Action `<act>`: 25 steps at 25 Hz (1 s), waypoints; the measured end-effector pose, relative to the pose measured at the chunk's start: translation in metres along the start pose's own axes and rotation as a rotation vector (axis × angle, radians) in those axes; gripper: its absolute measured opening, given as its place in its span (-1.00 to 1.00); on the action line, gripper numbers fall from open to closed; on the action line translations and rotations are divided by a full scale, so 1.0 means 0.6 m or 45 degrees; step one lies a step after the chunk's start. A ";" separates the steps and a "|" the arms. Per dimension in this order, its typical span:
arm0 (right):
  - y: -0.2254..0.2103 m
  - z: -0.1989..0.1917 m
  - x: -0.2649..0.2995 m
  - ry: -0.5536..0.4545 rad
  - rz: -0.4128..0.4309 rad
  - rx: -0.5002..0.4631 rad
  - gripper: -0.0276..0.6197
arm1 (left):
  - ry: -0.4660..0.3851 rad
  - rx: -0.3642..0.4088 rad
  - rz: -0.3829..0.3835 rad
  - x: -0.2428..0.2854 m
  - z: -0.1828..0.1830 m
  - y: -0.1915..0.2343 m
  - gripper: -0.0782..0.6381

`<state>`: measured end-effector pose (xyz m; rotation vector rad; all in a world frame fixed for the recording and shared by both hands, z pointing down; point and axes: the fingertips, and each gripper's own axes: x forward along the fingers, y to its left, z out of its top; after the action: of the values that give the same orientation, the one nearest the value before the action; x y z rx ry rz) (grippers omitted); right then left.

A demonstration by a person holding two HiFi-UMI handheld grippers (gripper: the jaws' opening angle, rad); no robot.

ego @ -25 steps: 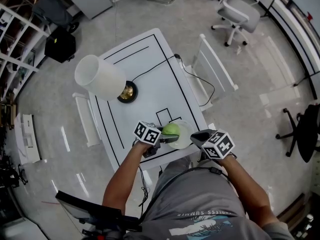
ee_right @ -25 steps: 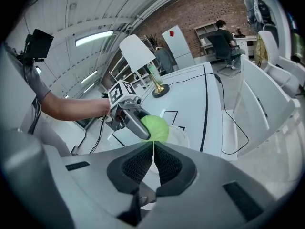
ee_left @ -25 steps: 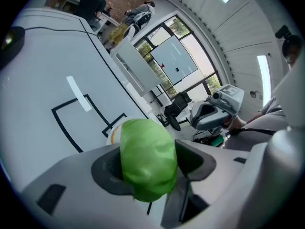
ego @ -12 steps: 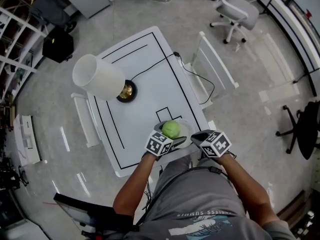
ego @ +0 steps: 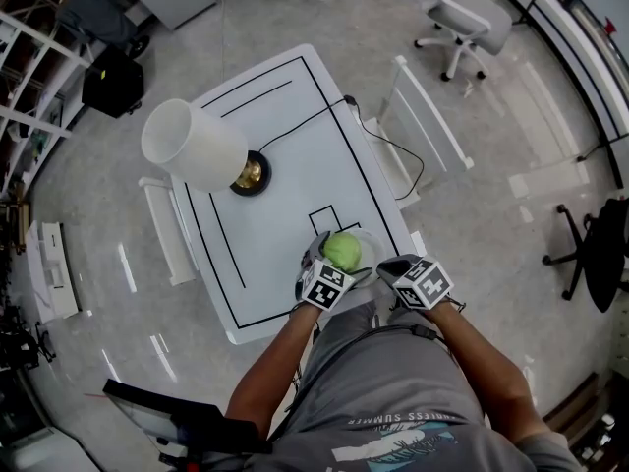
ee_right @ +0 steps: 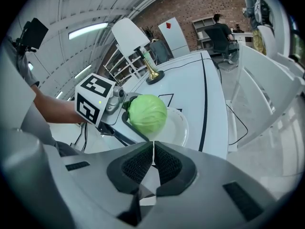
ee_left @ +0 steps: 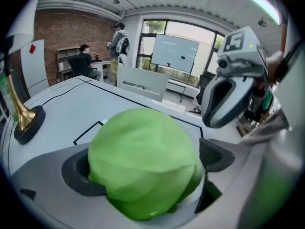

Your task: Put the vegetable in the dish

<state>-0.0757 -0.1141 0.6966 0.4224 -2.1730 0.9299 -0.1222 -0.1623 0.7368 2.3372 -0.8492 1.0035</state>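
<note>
1. Since a second ago, the left gripper (ego: pixel 334 264) has swung from 9 o'clock of the dish (ego: pixel 374 254) round to its 7 o'clock rim, carrying the cabbage (ego: pixel 341 251) with it; the right gripper (ee_right: pixel 153 151) has kept its place.
2. Left gripper: the jaws are opening, with the cabbage between them. In the left gripper view the right pad stands clear of the green leaves, while the left pad lies close against them.
3. Right gripper: the jaws are pressed together with nothing between them. It is held just off the table's near edge, at 4 o'clock of the dish.
4. Cabbage: a round, pale-green head over the near-left part of the white dish. Whether it rests on the dish cannot be told.
5. Table (ego: pixel 295 165): white with black outlines; the dish sits near its near-right corner.
6. Lamp (ego: pixel 192 147): white shade on a brass base, at 10 o'clock of the dish, well apart.
7. Office chair (ego: pixel 462 18): on the floor at 1 o'clock, beyond the table.
</note>
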 end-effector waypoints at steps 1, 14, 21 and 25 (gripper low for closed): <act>-0.002 -0.001 -0.001 -0.003 -0.008 0.000 -0.88 | 0.045 0.045 -0.009 0.003 -0.009 -0.008 0.86; -0.012 0.022 -0.033 -0.119 -0.071 -0.024 -0.88 | -0.079 0.048 0.058 -0.056 0.021 0.006 0.85; 0.054 0.125 -0.157 -0.442 0.010 -0.167 -0.89 | -0.408 -0.113 0.095 -0.215 0.096 0.022 0.83; 0.109 0.180 -0.265 -0.652 0.033 -0.335 -0.89 | -0.730 -0.217 0.114 -0.341 0.171 0.010 0.19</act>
<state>-0.0551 -0.1455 0.4971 0.5475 -2.7261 0.5739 -0.1887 -0.1562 0.5181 2.4793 -1.2018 0.2607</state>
